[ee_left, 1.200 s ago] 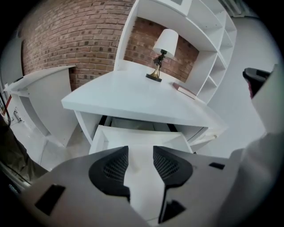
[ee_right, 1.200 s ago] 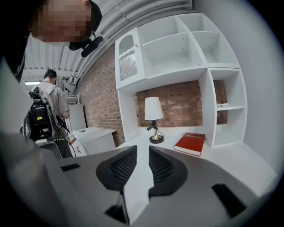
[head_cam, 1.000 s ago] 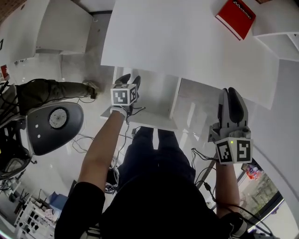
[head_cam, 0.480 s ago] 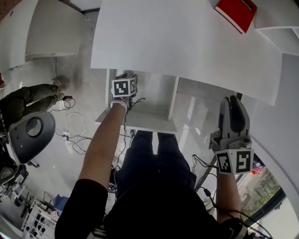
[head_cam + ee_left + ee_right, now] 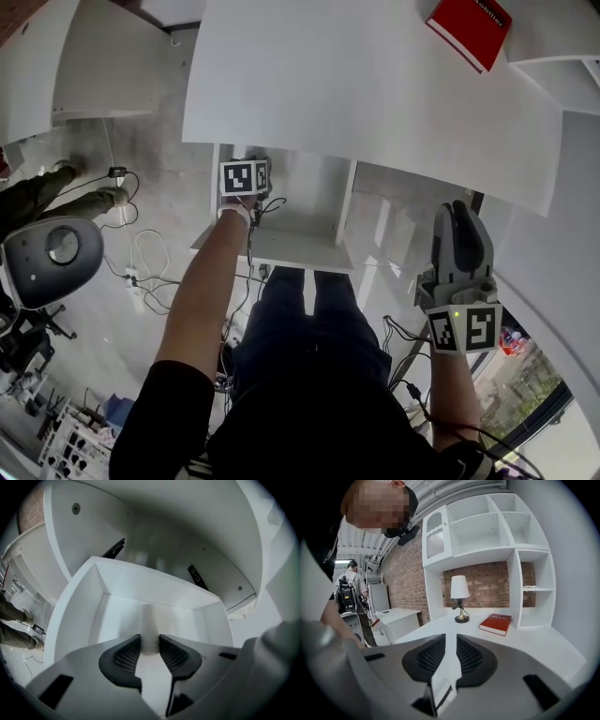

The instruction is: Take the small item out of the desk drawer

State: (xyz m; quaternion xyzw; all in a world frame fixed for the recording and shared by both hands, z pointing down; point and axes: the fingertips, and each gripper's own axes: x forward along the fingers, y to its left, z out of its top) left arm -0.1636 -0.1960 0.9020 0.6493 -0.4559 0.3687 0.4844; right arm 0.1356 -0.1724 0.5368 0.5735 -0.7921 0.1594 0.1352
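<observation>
Mid-frame, left gripper (image 5: 150,640) jaws, just closing, pinch the small white cylinder (image 5: 150,618) in the white drawer (image 5: 77,618); tip-only hold may slip. Empty right gripper (image 5: 451,641) stands slightly parted.

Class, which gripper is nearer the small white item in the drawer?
Left. The left gripper has just been closing its jaws on the item in the drawer; the right gripper hangs outside it.

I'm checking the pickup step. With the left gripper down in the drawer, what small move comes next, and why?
Probably lift straight up: the left gripper, whose jaws have just been closing, has its pads against the small white item standing in the open drawer, so it seems gripped.
</observation>
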